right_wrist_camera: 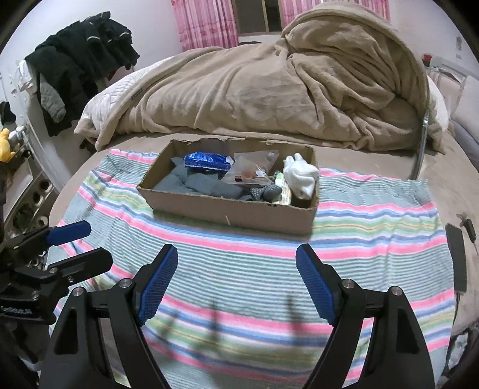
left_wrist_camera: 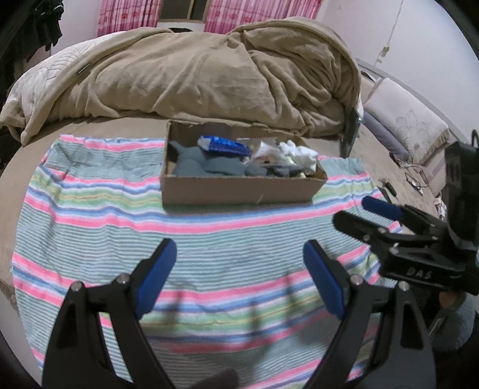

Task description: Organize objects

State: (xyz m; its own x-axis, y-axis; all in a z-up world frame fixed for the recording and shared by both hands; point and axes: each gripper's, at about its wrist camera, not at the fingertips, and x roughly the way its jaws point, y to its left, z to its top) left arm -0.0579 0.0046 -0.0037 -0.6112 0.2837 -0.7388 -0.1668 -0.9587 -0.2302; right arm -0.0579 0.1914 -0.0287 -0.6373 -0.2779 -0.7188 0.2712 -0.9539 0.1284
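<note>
On the left, a heap of black clothing hangs beside the bed, with a yellow soft toy at the frame's edge below it. The left claw hovers low over a striped towel spread across the bed, its blue-padded fingers spread wide and released, holding nothing. At centre, on the far half of the towel, sits an open cardboard box, the task's collection point. Inside it, from left to right, lie folded grey cloth, a blue foil packet resting on top of it, a clear plastic bag with small items that cannot be made out, dark dotted socks toward the front wall, and a bunched white sock in the right end. Behind the box, a rumpled tan blanket is piled along the bed, with pink curtains on the wall beyond. The right claw hangs over the near half of the towel, likewise spread wide and released, with nothing between its pads. At far right, a dark flat device and a cable lie on the bedsheet just past the towel's edge.
</note>
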